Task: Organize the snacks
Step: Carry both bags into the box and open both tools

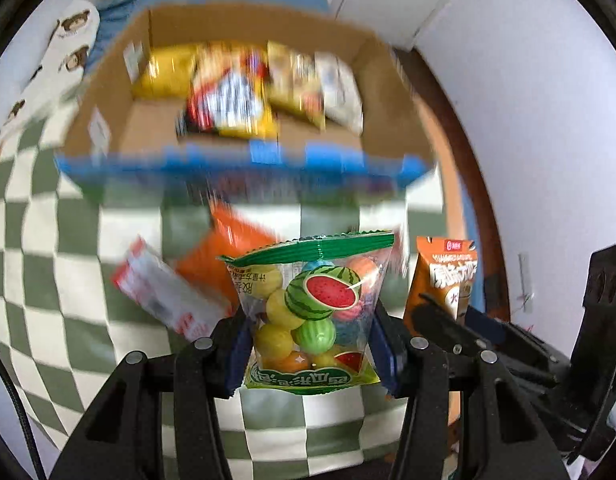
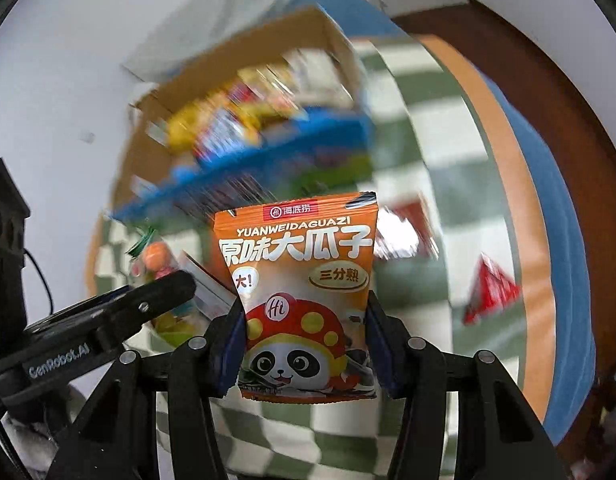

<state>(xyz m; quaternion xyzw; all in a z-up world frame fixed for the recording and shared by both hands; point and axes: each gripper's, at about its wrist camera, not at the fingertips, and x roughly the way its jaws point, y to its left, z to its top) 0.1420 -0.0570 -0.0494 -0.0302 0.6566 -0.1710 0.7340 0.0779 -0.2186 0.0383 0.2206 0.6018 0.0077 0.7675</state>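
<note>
My left gripper (image 1: 311, 344) is shut on a clear candy bag with a green top and a watermelon print (image 1: 311, 304), held above the checked cloth. My right gripper (image 2: 304, 340) is shut on an orange sunflower-seed packet with a panda (image 2: 304, 280), held upright; it also shows in the left wrist view (image 1: 443, 276). A cardboard box with a blue front edge (image 1: 244, 160) stands ahead and holds several snack bags (image 1: 236, 96). The box is blurred in the right wrist view (image 2: 244, 160).
On the green-and-white checked cloth (image 1: 48, 240) lie an orange packet (image 1: 220, 256) and a red-and-white packet (image 1: 164, 296). Red packets (image 2: 491, 296) lie to the right in the right wrist view. A white wall (image 1: 527, 100) stands at the right.
</note>
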